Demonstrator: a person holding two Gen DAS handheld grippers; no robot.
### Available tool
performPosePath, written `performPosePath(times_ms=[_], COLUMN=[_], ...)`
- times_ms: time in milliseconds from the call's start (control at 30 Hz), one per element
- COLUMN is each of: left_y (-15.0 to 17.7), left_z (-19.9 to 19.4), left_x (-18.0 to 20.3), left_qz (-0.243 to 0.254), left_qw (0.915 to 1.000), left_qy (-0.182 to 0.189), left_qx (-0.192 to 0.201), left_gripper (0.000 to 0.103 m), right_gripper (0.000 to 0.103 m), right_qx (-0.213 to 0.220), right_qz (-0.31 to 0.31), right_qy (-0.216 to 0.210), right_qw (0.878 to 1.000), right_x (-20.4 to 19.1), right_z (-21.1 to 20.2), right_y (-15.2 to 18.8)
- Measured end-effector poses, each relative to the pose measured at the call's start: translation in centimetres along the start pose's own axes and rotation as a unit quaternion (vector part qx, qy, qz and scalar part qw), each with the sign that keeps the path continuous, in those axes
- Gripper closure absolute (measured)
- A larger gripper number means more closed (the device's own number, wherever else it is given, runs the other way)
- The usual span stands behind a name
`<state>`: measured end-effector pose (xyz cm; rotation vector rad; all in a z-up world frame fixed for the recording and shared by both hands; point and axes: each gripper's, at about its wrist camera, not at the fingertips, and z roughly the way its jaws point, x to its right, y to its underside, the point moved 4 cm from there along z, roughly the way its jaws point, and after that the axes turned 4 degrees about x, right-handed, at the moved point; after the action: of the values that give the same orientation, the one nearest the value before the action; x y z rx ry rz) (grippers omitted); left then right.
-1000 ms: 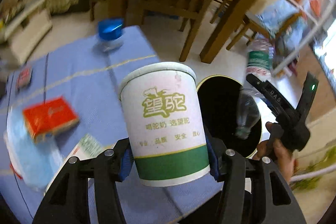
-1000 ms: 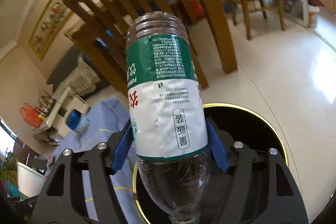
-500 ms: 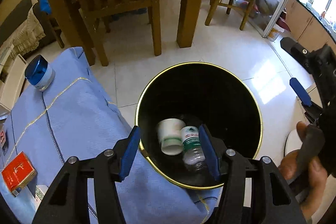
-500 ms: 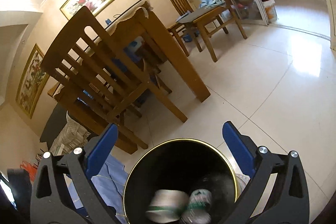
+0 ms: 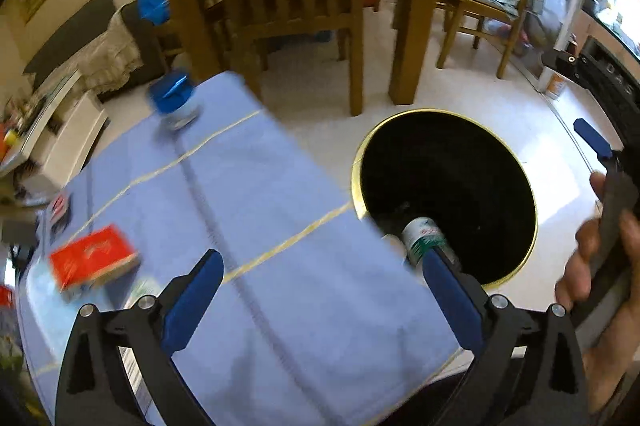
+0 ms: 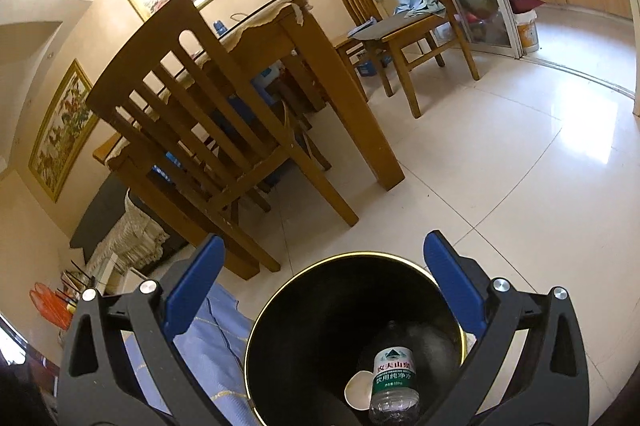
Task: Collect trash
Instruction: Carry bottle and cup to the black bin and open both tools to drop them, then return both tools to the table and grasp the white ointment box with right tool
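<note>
A black bin with a gold rim (image 5: 460, 162) (image 6: 316, 322) stands on the floor beside the blue-clothed table (image 5: 280, 202). Inside it lie a clear plastic bottle with a green label (image 6: 394, 378) (image 5: 422, 236) and a white paper cup (image 6: 358, 390). My left gripper (image 5: 320, 262) hovers over the table's edge near the bin; its jaws are opening and nothing is between them. My right gripper (image 6: 325, 242) is open and empty above the bin's near rim. In the left wrist view it shows at the right edge, held by a hand (image 5: 600, 266).
On the table lie a red box (image 5: 94, 260), a blue-lidded jar (image 5: 174, 100) and some papers at the left. A wooden chair (image 6: 192, 114) and dining table (image 6: 304, 38) stand on the tiled floor beyond the bin. More chairs are farther back.
Both grippers let go: the paper cup and the bottle dropped into the bin. The left gripper then swung left over the table and spread wider. The right gripper lifted slightly.
</note>
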<state>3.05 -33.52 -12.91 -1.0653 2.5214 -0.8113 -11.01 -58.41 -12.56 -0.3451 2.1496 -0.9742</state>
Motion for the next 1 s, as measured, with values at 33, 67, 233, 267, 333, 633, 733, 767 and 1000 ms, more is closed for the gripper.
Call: performPosePath(times_ms=[33,67,233,267,333,633,733,767,1000], left_y=[0.4,1.1,5.6,7.0,9.3,17.1,17.8,17.9,19.4], left_z=[-0.6,-1.5,-6.6,-7.9,-9.3,-12.4,-13.6,-13.6,-11.9], left_x=[-0.7,-2.1,-8.1,-9.8,-12.6,-24.5,-25.6,-25.7,-26.1], left_qz=[-0.008,-0.019,-0.034,-0.036,-0.056,-0.171,-0.193,-0.196,-0.216], left_qw=[1.0,0.9997,0.9916,0.9863,0.9796,0.9507,0.9484,0.9495,0.9564], left_qy=[-0.002,-0.009,-0.088,-0.122,-0.153,-0.248,-0.236,-0.229,-0.184], left_qx=[0.004,0.013,0.089,0.106,0.117,0.073,0.087,0.087,0.072], left_gripper=[0.007,0.007,0.007,0.007,0.007,0.007,0.007,0.007,0.007], right_gripper=[0.005,0.005,0.005,0.005,0.005,0.005,0.005,0.005,0.005], right_qx=[-0.005,-0.009,-0.042,-0.052,-0.073,-0.224,-0.275,-0.278,-0.241], right_qz=[-0.008,-0.017,-0.119,-0.144,-0.183,-0.301,-0.293,-0.3,-0.401], right_qy=[-0.001,-0.003,-0.041,-0.056,-0.088,-0.259,-0.25,-0.251,-0.245], right_qw=[1.0,1.0,0.991,0.987,0.976,0.89,0.881,0.877,0.849], right_x=[-0.6,-1.2,-6.9,-8.3,-10.7,-21.9,-24.0,-25.0,-30.5], right_z=[0.1,0.2,0.7,0.8,0.7,-5.0,-5.4,-5.6,-6.5], right_y=[0.3,0.6,3.7,4.6,6.4,23.5,26.1,26.5,26.2])
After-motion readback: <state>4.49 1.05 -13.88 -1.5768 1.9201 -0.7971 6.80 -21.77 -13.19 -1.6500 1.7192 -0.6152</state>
